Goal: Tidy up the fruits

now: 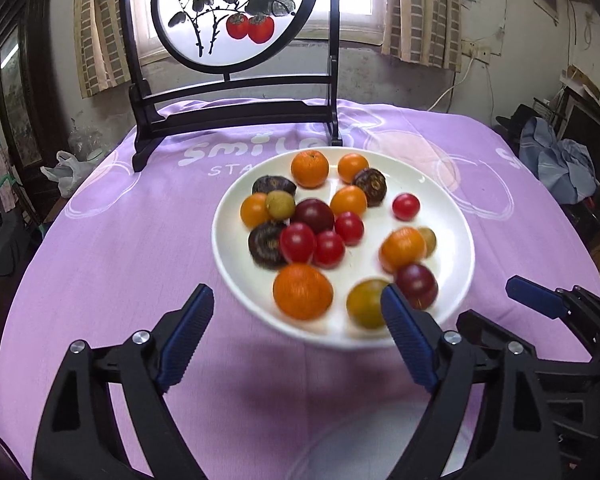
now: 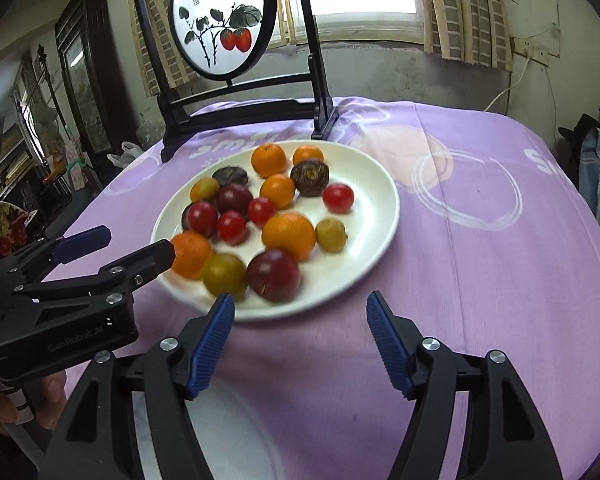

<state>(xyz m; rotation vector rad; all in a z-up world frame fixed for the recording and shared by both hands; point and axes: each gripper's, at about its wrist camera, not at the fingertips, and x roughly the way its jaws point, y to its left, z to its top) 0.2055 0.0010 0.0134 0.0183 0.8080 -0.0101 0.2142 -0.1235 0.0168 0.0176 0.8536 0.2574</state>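
I'm holding both the left gripper [image 1: 296, 300] and right gripper [image 2: 300, 308] spread, empty, near the white plate [image 1: 456, 216] where mixed fruits are lying jumbled, unsorted

Round white ceramic plate [image 1: 456, 236] sitting mid-table on purple printed tablecloth [image 1: 120, 240], small mixed round fruits [image 1: 314, 216] lying on it. Dark wooden stand with round painted screen [image 1: 236, 12] standing behind plate. Left gripper [image 1: 300, 312] and right gripper [image 2: 300, 312] hovering before plate, side by side.

Two near, forward views; shared plate [image 1: 452, 280]
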